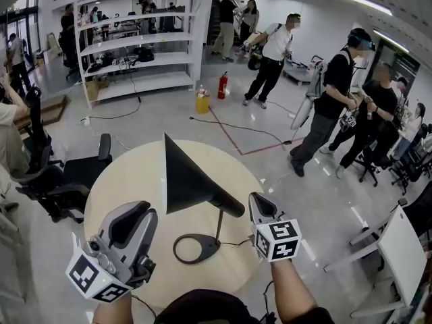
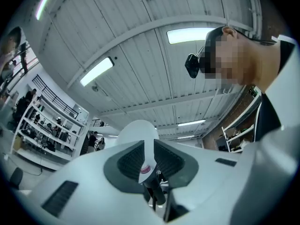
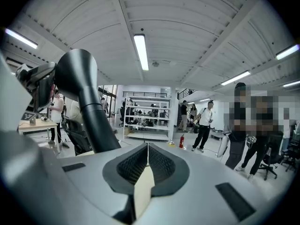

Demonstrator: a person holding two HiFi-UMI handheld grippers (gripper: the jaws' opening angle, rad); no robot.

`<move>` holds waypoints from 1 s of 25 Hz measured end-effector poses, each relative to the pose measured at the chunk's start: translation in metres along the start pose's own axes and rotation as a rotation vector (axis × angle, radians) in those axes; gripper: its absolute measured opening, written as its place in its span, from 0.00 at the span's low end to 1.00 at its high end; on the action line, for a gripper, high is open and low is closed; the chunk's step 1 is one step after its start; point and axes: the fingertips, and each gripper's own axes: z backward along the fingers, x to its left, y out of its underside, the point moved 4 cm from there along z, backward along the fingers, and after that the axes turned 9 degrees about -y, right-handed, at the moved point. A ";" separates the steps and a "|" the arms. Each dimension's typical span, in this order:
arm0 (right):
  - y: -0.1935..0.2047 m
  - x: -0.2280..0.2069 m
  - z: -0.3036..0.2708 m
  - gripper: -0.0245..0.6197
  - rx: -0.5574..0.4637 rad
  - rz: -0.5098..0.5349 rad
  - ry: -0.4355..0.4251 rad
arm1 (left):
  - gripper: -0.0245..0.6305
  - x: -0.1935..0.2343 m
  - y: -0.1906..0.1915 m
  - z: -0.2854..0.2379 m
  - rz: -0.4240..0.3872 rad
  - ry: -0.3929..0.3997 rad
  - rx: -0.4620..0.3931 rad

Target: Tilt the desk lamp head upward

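A black desk lamp stands near the middle of a round beige table (image 1: 128,174). Its cone head (image 1: 185,177) opens to the left, and its thin stem (image 1: 218,228) rises from a ring base (image 1: 196,248). My left gripper (image 1: 135,216) is low at the left, apart from the cone. Its jaws stand a little apart with nothing between them (image 2: 149,146). Through the gap I see the shade's white inside (image 2: 137,132) and the black neck (image 2: 155,193). My right gripper (image 1: 260,204) is close beside the right end of the neck. It is shut and empty (image 3: 147,149), with the lamp neck (image 3: 96,125) at its left.
Black office chairs (image 1: 64,177) stand against the table's left side. White shelving (image 1: 142,42) is at the back, with a yellow bucket (image 1: 202,102) and a red extinguisher (image 1: 222,85) near it. Several people (image 1: 331,103) stand at the right, and a white table (image 1: 398,252) is at the far right.
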 end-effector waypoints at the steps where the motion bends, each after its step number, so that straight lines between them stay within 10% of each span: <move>1: -0.002 0.002 0.004 0.06 -0.007 -0.003 0.008 | 0.18 0.004 0.002 0.003 0.006 -0.011 0.005; 15: 0.011 0.081 0.044 0.06 -0.080 -0.055 0.093 | 0.18 0.029 0.111 0.062 -0.183 -0.174 0.263; 25: 0.068 0.155 0.075 0.06 0.016 -0.092 0.137 | 0.18 0.019 0.170 0.110 -0.152 -0.201 0.409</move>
